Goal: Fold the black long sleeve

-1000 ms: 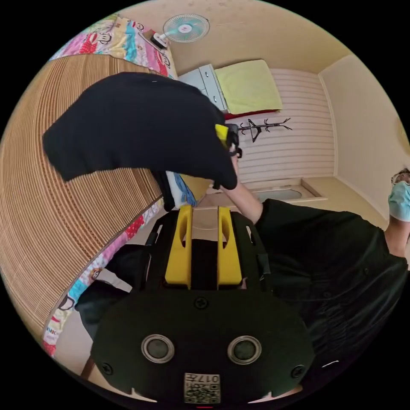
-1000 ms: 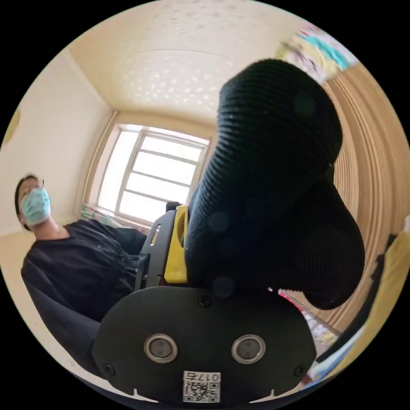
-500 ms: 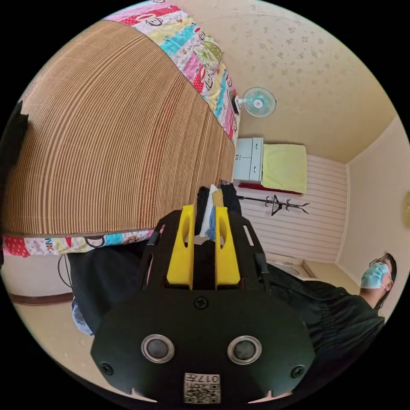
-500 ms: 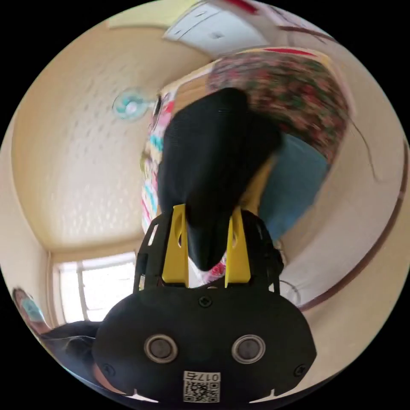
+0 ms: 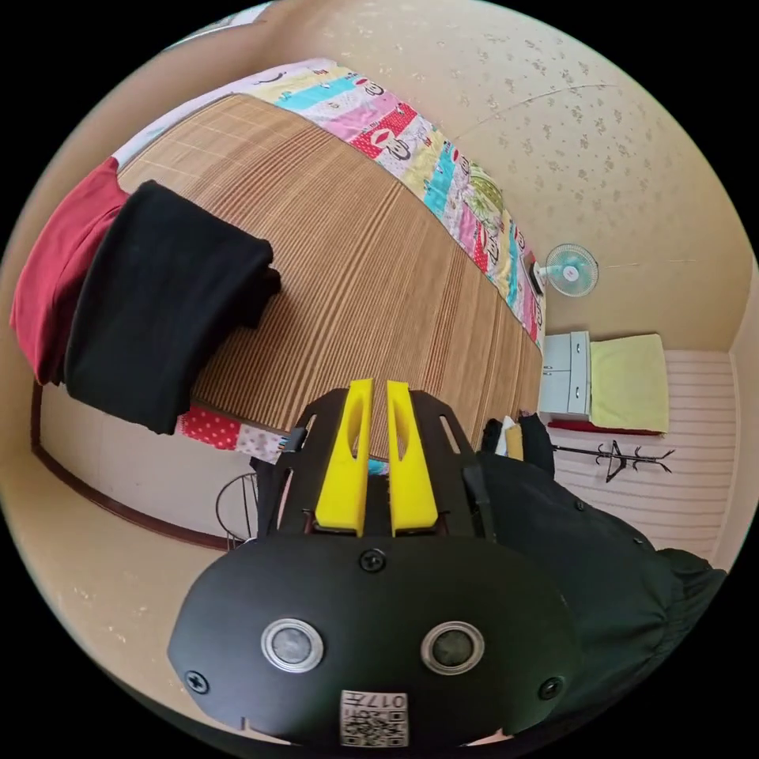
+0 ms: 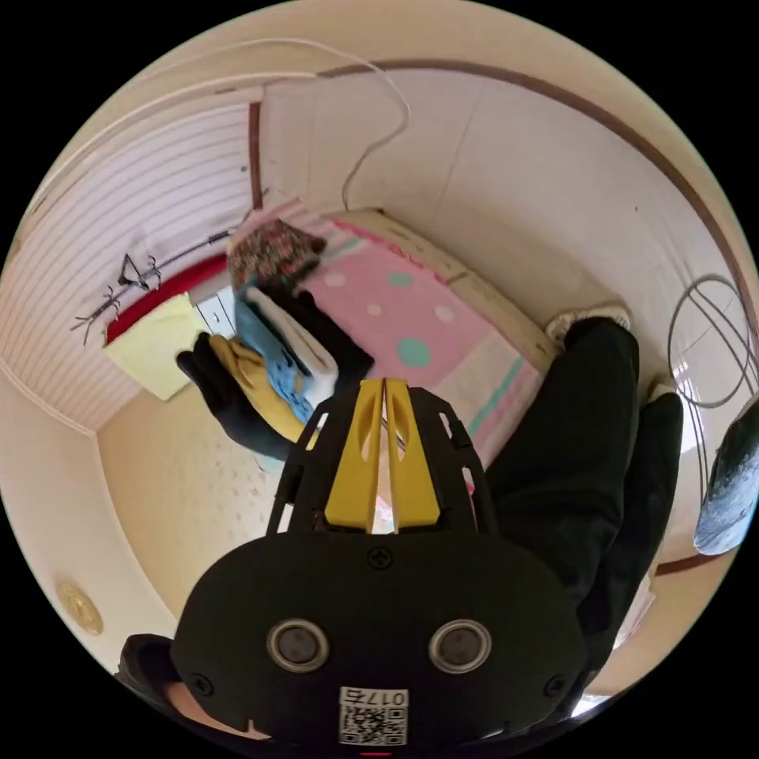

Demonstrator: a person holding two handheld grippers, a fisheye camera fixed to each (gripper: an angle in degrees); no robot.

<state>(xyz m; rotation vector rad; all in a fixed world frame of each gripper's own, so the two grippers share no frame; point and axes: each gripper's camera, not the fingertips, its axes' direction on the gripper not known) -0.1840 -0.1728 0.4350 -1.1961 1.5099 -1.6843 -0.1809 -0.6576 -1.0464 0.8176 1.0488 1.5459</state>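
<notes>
The black long sleeve (image 5: 166, 308) lies folded on top of a red folded garment (image 5: 59, 245), at the corner of the woven-mat bed (image 5: 371, 277) in the left gripper view. My left gripper (image 5: 378, 389) hovers off the bed's edge, well to the right of that garment, its yellow jaws nearly together with nothing between them. In the right gripper view my right gripper (image 6: 384, 386) has its jaws pressed together on nothing. It points toward a stack of folded clothes (image 6: 273, 348).
A patchwork quilt (image 5: 443, 166) borders the mat. A fan (image 5: 571, 270), a white cabinet (image 5: 565, 371) and a coat rack (image 5: 613, 457) stand far off. A pink dotted mat (image 6: 395, 316) lies on the floor beside the person's black trouser legs (image 6: 593, 451).
The right gripper has let go of the black garment and closed. The black garment now rests on the red one at the bed's corner. Both cameras have swung round.
</notes>
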